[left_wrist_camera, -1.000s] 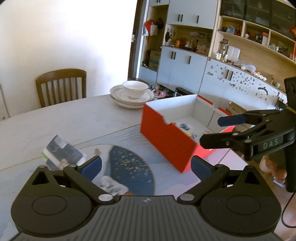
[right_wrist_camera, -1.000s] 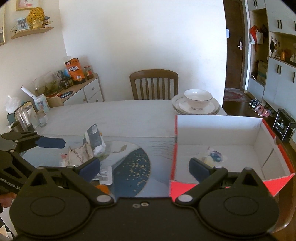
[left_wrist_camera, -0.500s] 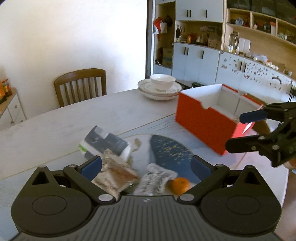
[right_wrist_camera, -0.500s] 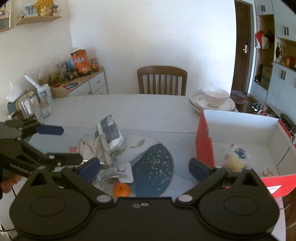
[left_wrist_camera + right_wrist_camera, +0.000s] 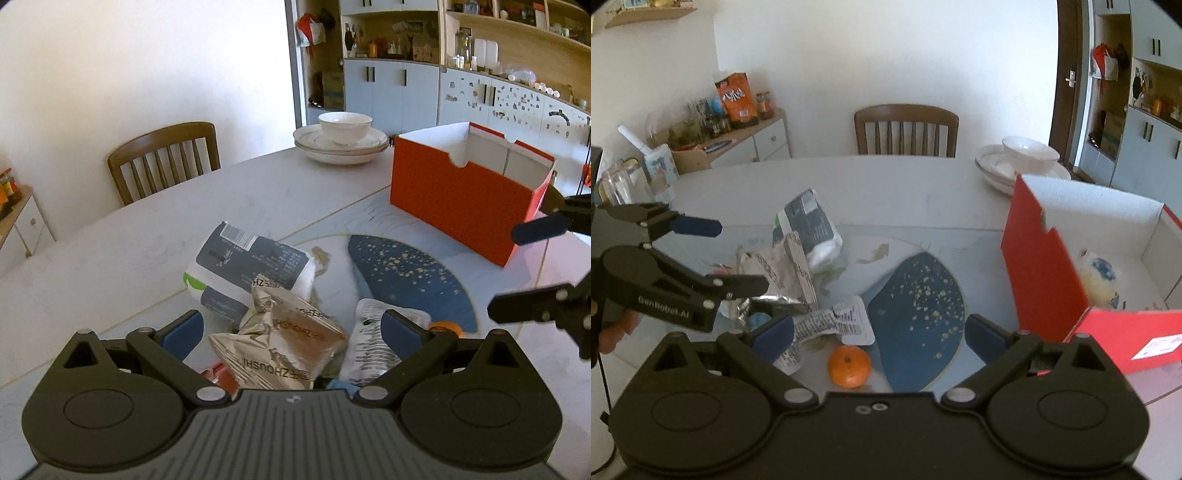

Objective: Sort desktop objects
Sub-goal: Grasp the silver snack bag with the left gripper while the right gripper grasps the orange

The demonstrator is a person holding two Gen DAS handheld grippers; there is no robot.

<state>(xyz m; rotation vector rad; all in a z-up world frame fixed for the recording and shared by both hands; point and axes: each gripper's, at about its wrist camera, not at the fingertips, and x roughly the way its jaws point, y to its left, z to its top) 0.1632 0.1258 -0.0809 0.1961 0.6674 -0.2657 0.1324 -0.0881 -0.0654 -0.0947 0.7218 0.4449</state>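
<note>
Low in the frame's centre, a crumpled silver-and-brown snack wrapper point(image 5: 280, 343) lies between the spread fingers of the left gripper point(image 5: 291, 328), touching neither. Behind it rests a grey-and-white pouch point(image 5: 247, 266); at its right, a white sachet point(image 5: 369, 343). A tangerine point(image 5: 849, 365) sits between the right gripper's point(image 5: 879, 332) open, empty fingers. At right stands the red box point(image 5: 1045, 273).

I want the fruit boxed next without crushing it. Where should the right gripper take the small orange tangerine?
Straddle the small orange tangerine across its widest middle, coming from above with the open right gripper. It sits alone on bare table, clear of the white printed wrapper, so both sides look free.
</note>
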